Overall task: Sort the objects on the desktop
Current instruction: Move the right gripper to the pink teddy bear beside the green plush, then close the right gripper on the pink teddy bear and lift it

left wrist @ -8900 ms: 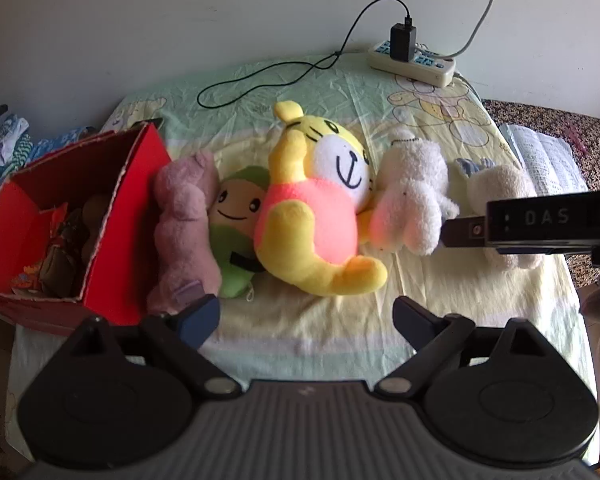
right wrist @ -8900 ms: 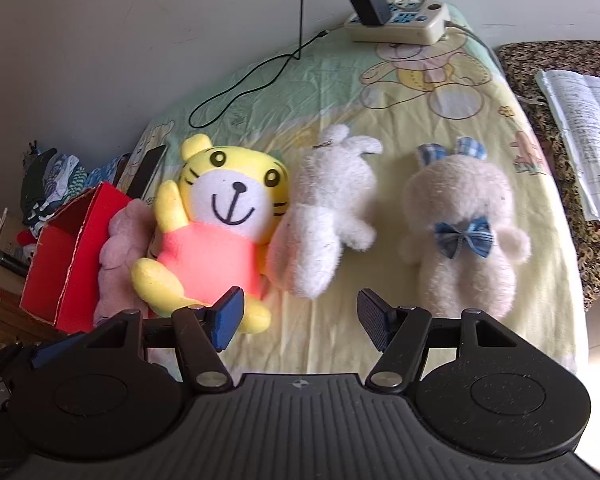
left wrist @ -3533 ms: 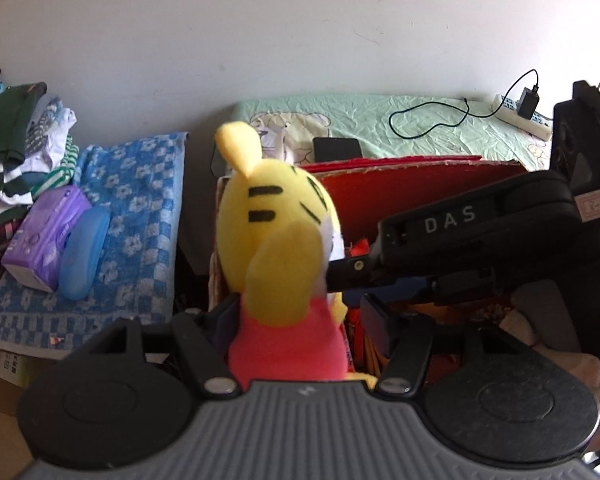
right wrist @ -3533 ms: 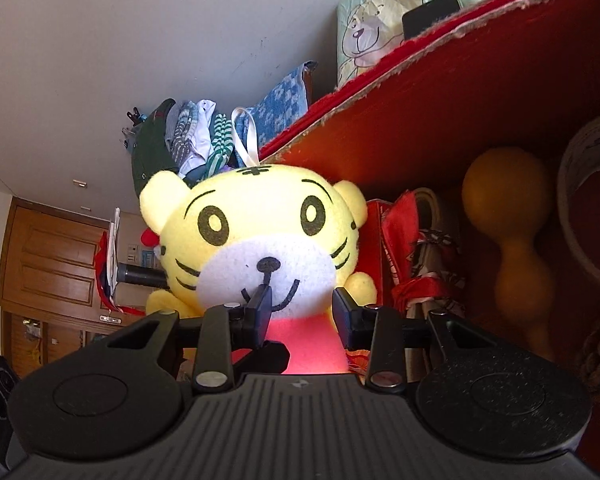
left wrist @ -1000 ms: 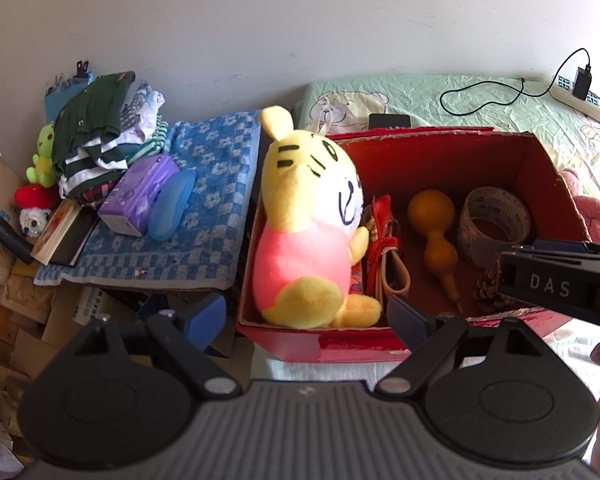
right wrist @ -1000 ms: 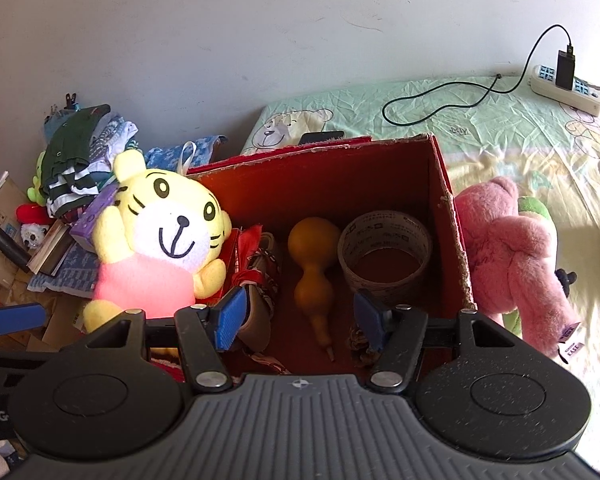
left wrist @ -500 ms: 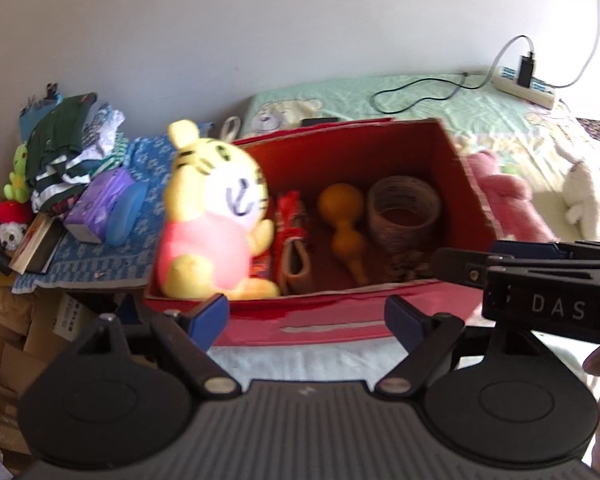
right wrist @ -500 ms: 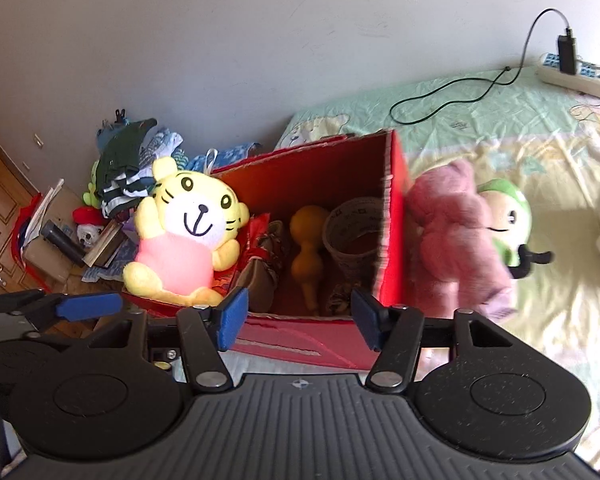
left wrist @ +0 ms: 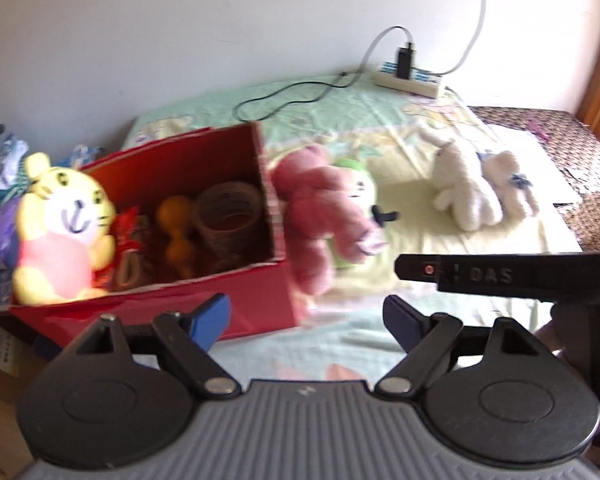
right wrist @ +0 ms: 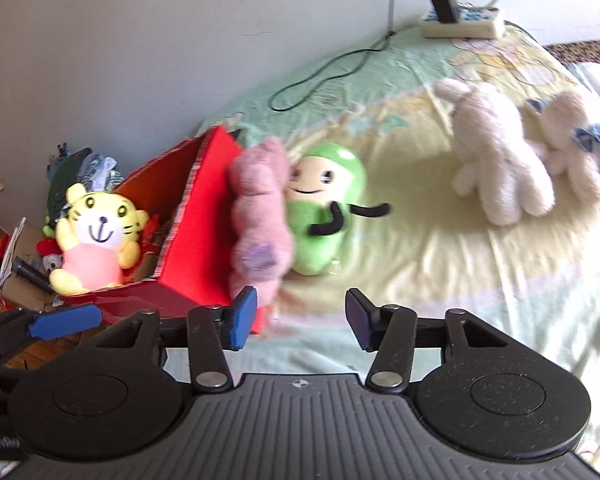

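A yellow tiger plush [left wrist: 60,232] [right wrist: 96,236] sits upright at the left end of the red box [left wrist: 180,296] [right wrist: 192,256]. A pink plush [left wrist: 320,216] [right wrist: 260,216] leans on the box's right wall, with a green plush [left wrist: 358,184] [right wrist: 324,208] beside it. Farther right lie a white rabbit plush [left wrist: 464,188] [right wrist: 500,156] and a cream bear with a blue bow [left wrist: 508,180] [right wrist: 576,140]. My left gripper [left wrist: 305,318] hovers before the box corner, jaws closing and empty. My right gripper [right wrist: 300,316] is below the pink and green plush, jaws closing with nothing between them.
The box also holds an orange gourd [left wrist: 176,232] and a tape roll [left wrist: 228,216]. A power strip [left wrist: 408,80] with a black cable lies at the far edge of the bedsheet [right wrist: 420,240]. Clothes and clutter [right wrist: 76,168] are piled left of the box.
Both views have swung right, from the box toward the plush toys on the sheet. The tiger stays in the box. The right gripper's jaws have narrowed.
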The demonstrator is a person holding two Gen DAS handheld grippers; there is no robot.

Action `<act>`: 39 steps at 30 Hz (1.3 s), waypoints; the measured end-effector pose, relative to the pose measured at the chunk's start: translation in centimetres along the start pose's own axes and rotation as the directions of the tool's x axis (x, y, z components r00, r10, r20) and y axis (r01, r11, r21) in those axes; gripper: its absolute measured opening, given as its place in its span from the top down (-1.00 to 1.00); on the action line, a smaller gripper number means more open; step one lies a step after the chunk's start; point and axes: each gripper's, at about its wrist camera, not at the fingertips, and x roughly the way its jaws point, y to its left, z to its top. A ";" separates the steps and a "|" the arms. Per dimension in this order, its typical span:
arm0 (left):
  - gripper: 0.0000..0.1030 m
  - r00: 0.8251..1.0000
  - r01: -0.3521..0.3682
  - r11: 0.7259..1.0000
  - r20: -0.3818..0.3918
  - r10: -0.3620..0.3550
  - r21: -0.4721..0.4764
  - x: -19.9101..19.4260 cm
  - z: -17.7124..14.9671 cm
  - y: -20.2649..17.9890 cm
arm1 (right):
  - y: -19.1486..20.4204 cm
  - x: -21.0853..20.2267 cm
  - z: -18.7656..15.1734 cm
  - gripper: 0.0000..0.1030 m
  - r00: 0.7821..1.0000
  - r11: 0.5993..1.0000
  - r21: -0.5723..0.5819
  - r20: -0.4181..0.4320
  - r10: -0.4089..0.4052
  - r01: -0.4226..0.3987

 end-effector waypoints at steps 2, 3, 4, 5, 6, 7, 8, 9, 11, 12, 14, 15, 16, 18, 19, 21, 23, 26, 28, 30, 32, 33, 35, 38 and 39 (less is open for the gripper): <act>-0.58 0.999 0.033 0.999 0.000 -0.033 0.013 0.7 -0.1 -1.6 | -1.3 -0.2 0.1 0.10 1.000 1.000 0.018 -0.005 -0.003 0.003; -0.58 0.999 0.048 0.999 0.001 -0.048 0.017 0.9 -0.1 -2.2 | -2.2 -0.3 0.2 0.13 1.000 1.000 0.030 -0.008 -0.001 0.002; -0.58 0.998 0.059 0.998 0.004 -0.059 0.019 1.3 -0.1 -2.8 | -2.9 -0.4 0.3 0.18 1.000 0.999 0.043 -0.012 -0.001 0.001; -0.58 0.998 0.063 0.998 0.004 -0.063 0.020 1.6 -0.1 -3.3 | -3.5 -0.4 0.4 0.18 1.000 0.998 0.057 -0.016 0.000 0.001; -0.56 0.998 0.065 0.998 0.003 -0.065 0.019 2.0 0.0 -3.7 | -4.0 -0.5 0.5 0.18 1.000 0.998 0.070 -0.018 0.003 -0.002; -0.55 0.998 0.068 0.998 0.004 -0.068 0.017 2.2 0.0 -4.1 | -4.6 -0.6 0.7 0.19 1.000 0.997 0.079 -0.020 0.007 -0.006; -0.54 0.998 0.068 0.998 0.005 -0.068 0.017 2.5 0.0 -4.4 | -4.9 -0.7 0.9 0.19 1.000 0.997 0.081 -0.020 0.012 -0.010; -0.54 0.998 0.068 0.998 0.007 -0.068 0.018 2.8 0.1 -4.6 | -5.2 -0.7 1.2 0.19 1.000 0.997 0.079 -0.020 0.017 -0.015; -0.55 0.997 0.080 0.997 0.002 -0.080 0.014 3.4 0.1 -5.0 | -5.2 -0.6 1.9 0.18 0.999 0.997 0.070 -0.023 0.038 -0.037; -0.55 0.996 0.087 0.996 -0.003 -0.087 0.007 3.7 0.0 -5.0 | -5.1 -0.4 2.2 0.18 0.998 0.997 0.063 -0.026 0.051 -0.049; -0.55 0.996 0.087 0.996 -0.017 -0.087 -0.019 4.4 -0.3 -5.0 | -4.6 0.3 3.1 0.18 0.996 0.997 0.032 -0.039 0.076 -0.074; -0.54 0.996 0.083 0.996 -0.023 -0.084 -0.031 4.8 -0.4 -4.9 | -4.3 0.7 3.5 0.18 0.996 0.997 0.015 -0.045 0.083 -0.082; -0.54 0.996 0.077 0.996 -0.033 -0.078 -0.042 5.1 -0.6 -4.8 | -4.0 1.0 3.8 0.18 0.995 0.996 0.003 -0.051 0.087 -0.087; -0.50 0.996 0.064 0.996 -0.050 -0.067 -0.057 5.6 -0.9 -4.6 | -3.3 2.1 4.6 0.17 0.991 0.993 -0.016 -0.071 0.111 -0.113; -0.50 0.997 0.058 0.996 -0.053 -0.062 -0.064 5.8 -1.0 -4.4 | -2.9 2.5 4.8 0.17 0.989 0.992 -0.023 -0.080 0.123 -0.125; -0.50 0.997 0.055 0.996 -0.054 -0.059 -0.076 5.8 -1.2 -4.0 | -2.0 3.4 5.4 0.15 0.986 0.989 -0.045 -0.095 0.135 -0.140; -0.51 0.996 0.067 0.994 -0.052 -0.071 -0.088 5.8 -1.2 -3.7 | -1.3 4.1 5.8 0.08 0.983 0.987 -0.060 -0.110 0.144 -0.152; -0.53 0.996 0.074 0.992 -0.040 -0.078 -0.098 5.8 -1.1 -3.6 | -0.6 5.1 6.2 0.04 0.980 0.984 -0.070 -0.130 0.153 -0.163; -0.53 0.995 0.086 0.992 -0.040 -0.090 -0.090 5.9 -1.0 -3.6 | -0.1 6.0 6.6 -0.02 0.980 0.985 -0.081 -0.139 0.142 -0.154; -0.57 0.996 0.082 0.994 -0.036 -0.085 -0.067 5.8 -0.9 -3.6 | 0.2 6.7 6.9 -0.04 0.976 0.982 -0.078 -0.150 0.158 -0.171; -0.58 0.996 0.085 0.995 -0.032 -0.087 -0.053 5.9 -0.8 -3.5 | 0.8 7.5 7.1 -0.03 0.974 0.981 -0.089 -0.163 0.159 -0.175; -0.57 0.996 0.082 0.995 -0.034 -0.083 -0.049 6.1 -0.7 -3.4 | 1.1 7.9 7.1 -0.03 0.975 0.981 -0.096 -0.167 0.148 -0.166; -0.57 0.996 0.079 0.996 -0.040 -0.081 -0.049 6.5 -0.7 -3.1 | 1.0 8.5 7.2 -0.03 0.971 0.982 -0.083 -0.181 0.154 -0.172; -0.59 0.992 0.109 0.992 -0.051 -0.112 -0.064 7.0 -0.8 -2.5 | 0.4 9.4 7.3 0.20 0.959 0.980 -0.041 -0.217 0.182 -0.195; -0.59 0.992 0.112 0.992 -0.053 -0.116 -0.065 7.1 -0.8 -2.3 | 0.3 9.5 7.2 0.31 0.952 0.976 -0.031 -0.228 0.202 -0.214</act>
